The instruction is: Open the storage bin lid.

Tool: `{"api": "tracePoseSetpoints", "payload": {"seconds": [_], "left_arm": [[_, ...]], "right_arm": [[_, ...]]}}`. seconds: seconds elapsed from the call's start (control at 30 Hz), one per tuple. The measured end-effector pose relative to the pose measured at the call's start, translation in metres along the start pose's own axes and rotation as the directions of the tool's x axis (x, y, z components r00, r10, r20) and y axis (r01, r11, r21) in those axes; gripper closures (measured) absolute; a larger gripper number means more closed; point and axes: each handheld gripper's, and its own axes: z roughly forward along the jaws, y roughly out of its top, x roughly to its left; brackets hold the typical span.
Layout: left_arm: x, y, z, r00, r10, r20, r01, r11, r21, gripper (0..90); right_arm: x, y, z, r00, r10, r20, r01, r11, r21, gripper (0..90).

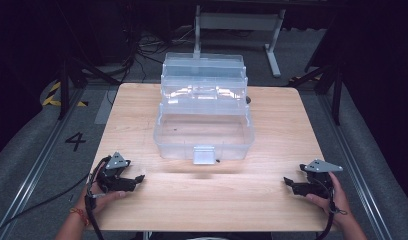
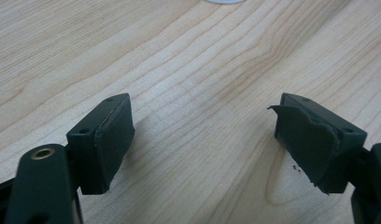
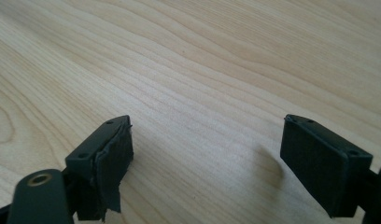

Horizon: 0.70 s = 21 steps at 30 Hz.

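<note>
Both grippers rest low at the near edge of the table (image 1: 142, 210), each held in one hand. The left gripper (image 1: 137, 179) sits near the left corner, jaws standing wide apart with nothing between them; the left gripper view shows bare wood grain between the two black pads (image 2: 111, 140). The right gripper (image 1: 288, 183) sits near the right corner, likewise spread and empty; its own view shows only tabletop between its pads (image 3: 115, 154). Each gripper points inward, toward the table's centreline. The box (image 1: 204, 135), a clear plastic case standing open with tiered trays stepped back behind its base, lies forward of both grippers and between them, on the middle of the table and well apart from either. Its long axis runs left to right, across the person's line of reach. The latch (image 1: 204, 155) on the near wall faces the person, centred between the grippers. The two hands stand about equally far from the box; neither is clearly nearer. Any approach would have to travel forward and inward from either side. The base compartment looks empty, though the clear walls make small contents hard to judge. The rear trays overlap and their edges blur together. The far edge of the table is hidden behind the box.
</note>
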Motion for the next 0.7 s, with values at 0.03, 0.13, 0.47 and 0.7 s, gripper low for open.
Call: {"api": "tracePoseSetpoints", "payload": {"seconds": [0.03, 0.13, 0.47, 0.7], "left_arm": [[-0.0001, 0.0000, 0.0001, 1.0000, -0.001, 0.000, 0.001, 1.0000, 0.000, 20.1], [0.0000, 0.0001, 0.0002, 1.0000, -0.002, 0.001, 0.002, 1.0000, 0.001, 19.9], [-0.0007, 0.0003, -0.0002, 1.0000, -0.005, -0.003, 0.005, 1.0000, 0.007, 19.6], [-0.0002, 0.0006, 0.0002, 1.0000, 0.000, 0.000, 0.000, 1.0000, 0.007, 18.5]], "right_arm": [[-0.0013, -0.0013, -0.0005, 0.9998, 0.014, -0.010, -0.014, 1.000, 0.002, 17.5], [-0.0044, -0.0025, -0.0011, 0.9989, 0.035, -0.032, -0.035, 0.999, 0.011, 17.3], [-0.0033, -0.0030, -0.0014, 0.9988, 0.046, -0.019, -0.046, 0.999, 0.012, 16.7], [-0.0031, -0.0031, -0.0016, 0.9985, 0.051, -0.016, -0.051, 0.999, 0.014, 16.5]]}}
